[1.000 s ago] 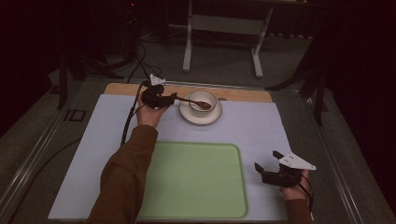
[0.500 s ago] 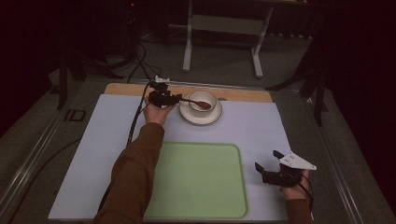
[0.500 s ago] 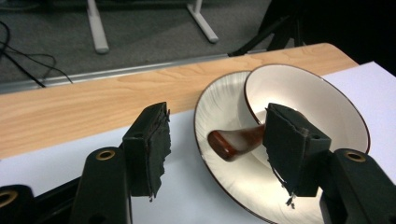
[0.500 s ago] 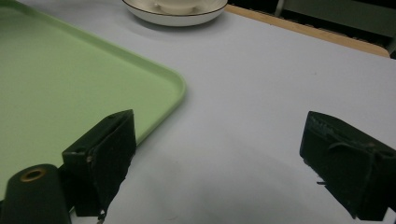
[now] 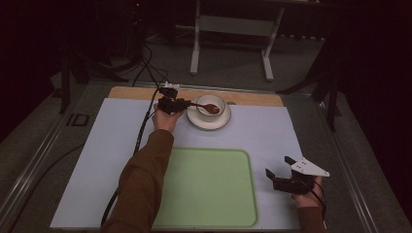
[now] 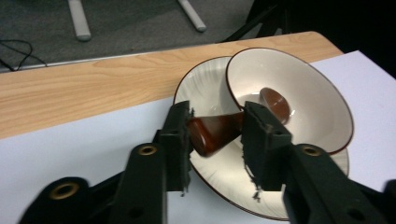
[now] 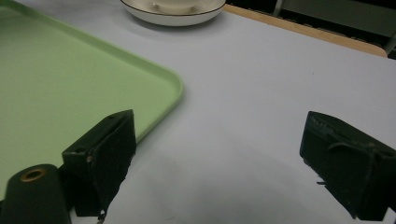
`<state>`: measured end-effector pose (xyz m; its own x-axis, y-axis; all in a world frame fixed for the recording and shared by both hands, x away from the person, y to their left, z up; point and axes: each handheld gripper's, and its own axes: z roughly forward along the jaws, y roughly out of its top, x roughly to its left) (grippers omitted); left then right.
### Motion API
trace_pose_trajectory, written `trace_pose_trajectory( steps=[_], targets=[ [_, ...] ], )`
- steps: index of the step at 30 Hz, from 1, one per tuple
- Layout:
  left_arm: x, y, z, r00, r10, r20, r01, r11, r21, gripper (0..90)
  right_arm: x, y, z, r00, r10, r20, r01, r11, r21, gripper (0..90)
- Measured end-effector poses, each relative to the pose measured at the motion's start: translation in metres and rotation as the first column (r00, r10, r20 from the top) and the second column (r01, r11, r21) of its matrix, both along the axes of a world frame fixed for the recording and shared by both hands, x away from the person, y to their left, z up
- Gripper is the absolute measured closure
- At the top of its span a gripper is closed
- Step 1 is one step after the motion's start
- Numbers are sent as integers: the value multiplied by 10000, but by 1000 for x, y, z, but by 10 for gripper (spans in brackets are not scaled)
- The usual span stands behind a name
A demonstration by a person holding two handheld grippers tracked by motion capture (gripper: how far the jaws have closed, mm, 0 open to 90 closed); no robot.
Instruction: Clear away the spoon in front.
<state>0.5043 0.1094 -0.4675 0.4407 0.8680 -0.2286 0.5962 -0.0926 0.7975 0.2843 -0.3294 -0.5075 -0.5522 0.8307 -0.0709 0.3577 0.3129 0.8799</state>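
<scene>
Far side: the bowl [image 5: 210,104] sits on the saucer [image 5: 209,119] and blocks the way.
Middle: the flat green tray [image 5: 204,187] is bare.
Right side: open white table cover [image 5: 262,136] around the right gripper [image 5: 279,167].

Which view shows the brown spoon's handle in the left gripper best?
The left gripper view: the left gripper has its jaws on the spoon handle, the head lying in the bowl. The high view shows the spoon small and distant.
</scene>
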Motion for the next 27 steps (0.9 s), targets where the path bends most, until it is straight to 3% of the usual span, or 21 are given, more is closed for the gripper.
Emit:
trace_pose_trajectory(
  steps=[12, 19, 27],
  targets=[
    [-15, -2, 7, 9953, -855, 458, 875, 9952, -441, 812, 0, 0, 0, 10000, 4, -25, -4, 10000, -73, 106],
    [-23, -11, 15, 9914, -944, 905, 938, 9955, 114, 832, 0, 0, 0, 10000, -1, -24, 0, 10000, -67, 106],
    [-31, -9, 23, 9905, -1028, 911, 952, 9919, 836, 832, 0, 0, 0, 10000, 28, -28, -28, 10000, -73, 106]
  ],
)
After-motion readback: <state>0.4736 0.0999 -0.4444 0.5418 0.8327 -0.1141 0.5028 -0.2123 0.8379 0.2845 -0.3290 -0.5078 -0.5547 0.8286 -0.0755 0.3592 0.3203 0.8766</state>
